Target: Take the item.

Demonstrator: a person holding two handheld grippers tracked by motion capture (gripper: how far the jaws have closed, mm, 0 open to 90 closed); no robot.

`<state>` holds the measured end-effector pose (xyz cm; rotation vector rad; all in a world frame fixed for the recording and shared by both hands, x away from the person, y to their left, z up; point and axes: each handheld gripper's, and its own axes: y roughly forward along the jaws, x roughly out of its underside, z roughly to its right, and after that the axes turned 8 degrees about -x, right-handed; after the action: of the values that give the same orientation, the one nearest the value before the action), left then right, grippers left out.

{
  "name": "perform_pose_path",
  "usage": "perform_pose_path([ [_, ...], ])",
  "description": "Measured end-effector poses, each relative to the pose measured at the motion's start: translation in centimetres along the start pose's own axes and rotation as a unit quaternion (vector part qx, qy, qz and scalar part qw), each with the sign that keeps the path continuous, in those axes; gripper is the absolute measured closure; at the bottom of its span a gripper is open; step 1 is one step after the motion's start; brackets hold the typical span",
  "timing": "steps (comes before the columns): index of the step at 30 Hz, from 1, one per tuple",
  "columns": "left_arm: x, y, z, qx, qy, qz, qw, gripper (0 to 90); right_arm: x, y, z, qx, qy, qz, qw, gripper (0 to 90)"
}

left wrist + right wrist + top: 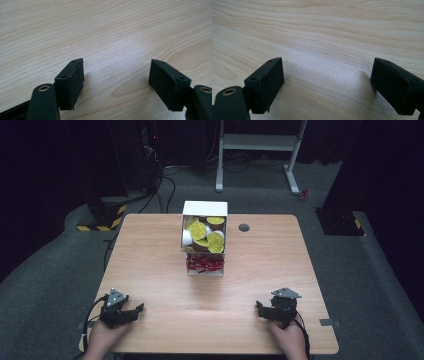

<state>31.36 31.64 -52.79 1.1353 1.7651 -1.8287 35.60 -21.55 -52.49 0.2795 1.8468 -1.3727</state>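
Observation:
A white box stands at the far middle of the wooden table; its upper part holds several small cups with yellow-green lids, its lower part red packets. My left gripper rests near the front left edge, held by a hand. Its jaws stand open over bare wood, as the left gripper view shows. My right gripper rests near the front right edge, also open, with nothing between its jaws.
A round grommet hole sits in the table right of the box. Beyond the table stand a white desk frame and dark stands with yellow-black bases. Cables lie on the grey carpet.

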Motion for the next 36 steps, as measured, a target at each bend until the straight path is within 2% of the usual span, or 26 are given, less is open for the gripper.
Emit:
perform_pose_path([
  [13, -0.1, -0.2, 0.0, 0.001, -0.007, -0.004, 1.0000, 34.7, 0.0, 0.0, 0.0, -0.002, -0.002, -0.001, 1.0000, 10.8],
  [18, -0.4, -0.6, 0.3, -0.003, -0.004, 0.011, 0.9999, 34.9, 0.0, 0.0, 0.0, -0.002, -0.002, -0.001, 1.0000, 10.8],
  [20, -0.4, -0.7, 0.5, -0.004, -0.001, 0.013, 0.9999, 32.2, 0.0, 0.0, 0.0, -0.002, -0.002, -0.002, 1.0000, 10.8],
  [26, -0.7, -1.1, 0.8, 0.010, -0.008, 0.034, 0.9994, 34.7, 0.0, 0.0, 0.0, -0.002, -0.003, -0.001, 1.0000, 10.8],
  [30, -0.7, -1.0, 1.1, 0.019, -0.013, 0.039, 0.9990, 35.9, 0.0, 0.0, 0.0, -0.002, -0.003, -0.001, 1.0000, 10.8],
  [33, -0.8, -1.0, 1.3, 0.025, -0.005, 0.042, 0.9988, 36.1, 0.0, 0.0, 0.0, -0.002, -0.002, -0.002, 1.0000, 10.8],
  [36, -0.7, -0.9, 1.5, 0.034, -0.007, 0.045, 0.9984, 37.3, 0.0, 0.0, 0.0, -0.002, -0.002, -0.002, 1.0000, 10.8],
])
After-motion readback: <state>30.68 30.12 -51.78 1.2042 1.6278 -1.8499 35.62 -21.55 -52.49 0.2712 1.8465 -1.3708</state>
